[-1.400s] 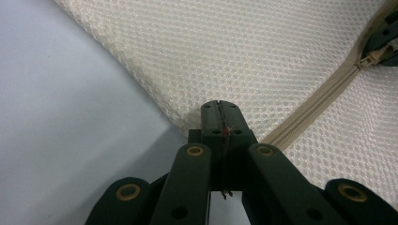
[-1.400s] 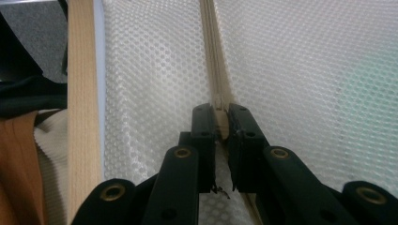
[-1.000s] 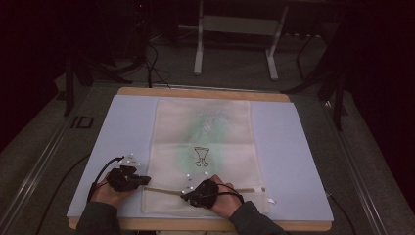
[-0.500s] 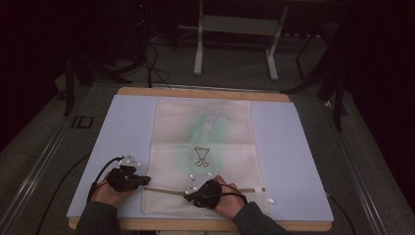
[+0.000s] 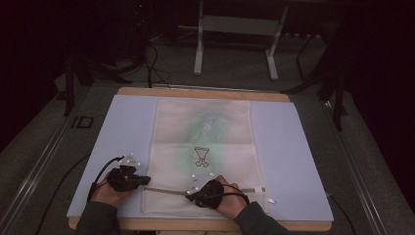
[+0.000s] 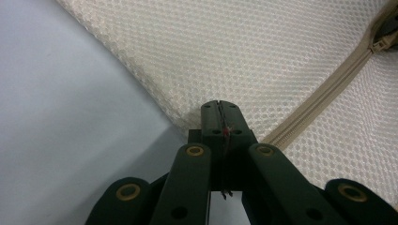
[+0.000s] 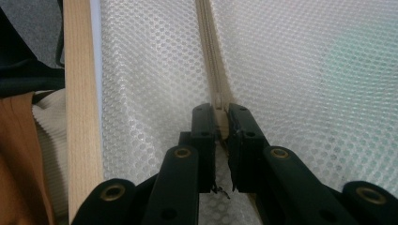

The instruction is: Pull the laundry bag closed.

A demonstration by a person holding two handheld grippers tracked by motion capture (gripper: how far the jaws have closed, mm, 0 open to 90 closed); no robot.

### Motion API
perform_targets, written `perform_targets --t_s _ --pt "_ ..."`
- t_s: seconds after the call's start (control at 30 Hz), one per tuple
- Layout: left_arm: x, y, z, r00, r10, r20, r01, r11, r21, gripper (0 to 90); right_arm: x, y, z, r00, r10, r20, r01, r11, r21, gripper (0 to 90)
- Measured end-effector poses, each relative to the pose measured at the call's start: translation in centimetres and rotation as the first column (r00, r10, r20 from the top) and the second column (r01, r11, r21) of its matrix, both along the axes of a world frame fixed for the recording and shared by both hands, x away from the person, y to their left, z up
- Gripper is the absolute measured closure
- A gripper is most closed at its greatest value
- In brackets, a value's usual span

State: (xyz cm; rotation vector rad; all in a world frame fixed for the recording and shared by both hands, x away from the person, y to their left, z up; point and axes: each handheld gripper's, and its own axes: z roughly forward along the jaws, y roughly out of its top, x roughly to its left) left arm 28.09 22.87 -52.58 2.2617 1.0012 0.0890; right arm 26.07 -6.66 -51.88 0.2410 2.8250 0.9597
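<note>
A wooden table [image 5: 205, 93] carries a pale blue mat [image 5: 293, 161] that covers nearly all of its top. On the mat lies a large cream mesh laundry bag [image 5: 205, 127], flat, with a green garment showing dimly through the netting and a small black emblem [image 5: 200, 155] printed near its middle. A beige zipper [image 5: 166, 190] runs across the bag close to its near edge, parallel to the table's front edge.

The right gripper [image 5: 195, 192] sits over the zipper, a little right of the bag's centre line; in the right gripper view its black jaws stand narrow and pinch the zipper tape [image 7: 220, 112] between their tips. The left gripper [image 5: 146, 181] rests at the bag's left edge, where the zipper begins; in the left gripper view its jaws are pressed together on the bag's corner [image 6: 187, 123], with mesh on one side and bare mat on the other. A zipper slider [image 6: 379, 44] shows farther along the zipper from that corner.
</note>
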Motion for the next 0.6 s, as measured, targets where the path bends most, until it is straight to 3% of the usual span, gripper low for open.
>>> perform_targets --t_s 0.6 --pt "0.0 0.0 0.0 1.0000 0.002 -0.003 -0.002 1.0000 -0.004 89.9 0.2 -1.1 0.2 1.0000 -0.007 -0.004 0.007 1.000 -0.006 82.3"
